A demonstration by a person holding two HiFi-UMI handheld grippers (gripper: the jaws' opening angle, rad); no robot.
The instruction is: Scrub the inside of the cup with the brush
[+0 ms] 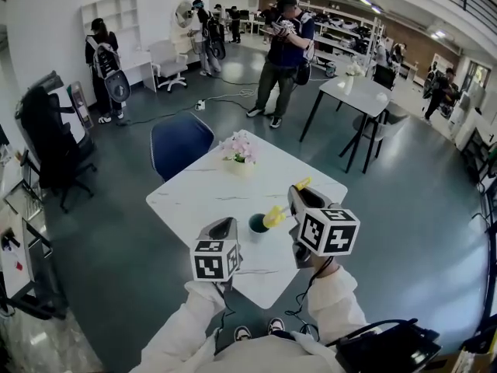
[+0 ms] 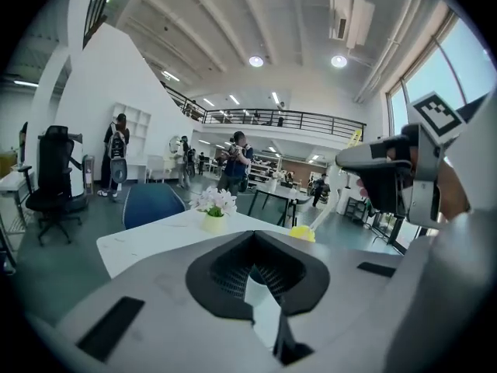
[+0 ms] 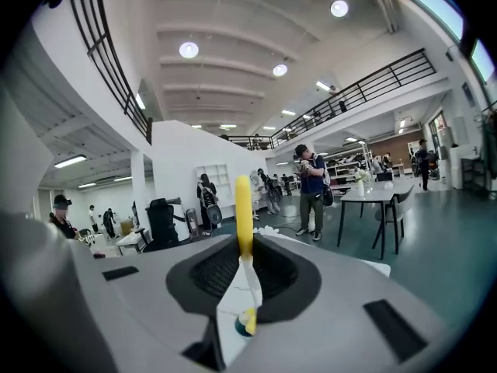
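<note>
Roughly level above table (image 1: 194, 196): left gripper (image 1: 225, 227) closed, empty; right gripper (image 1: 295, 200) clamping brush (image 1: 273, 217).

In my head view the brush (image 1: 274, 217) head covers part of the cup (image 1: 256, 224) mouth, so I can't see inside it. In the left gripper view the left tool (image 2: 255, 249) hides the cup entirely behind its body. People (image 1: 283, 53) far off are too small to tell what they carry.

Smooth marble-look table (image 1: 194, 200) top; glossy plastic brush (image 1: 273, 217); polished, reflective floor (image 1: 404, 208).
</note>
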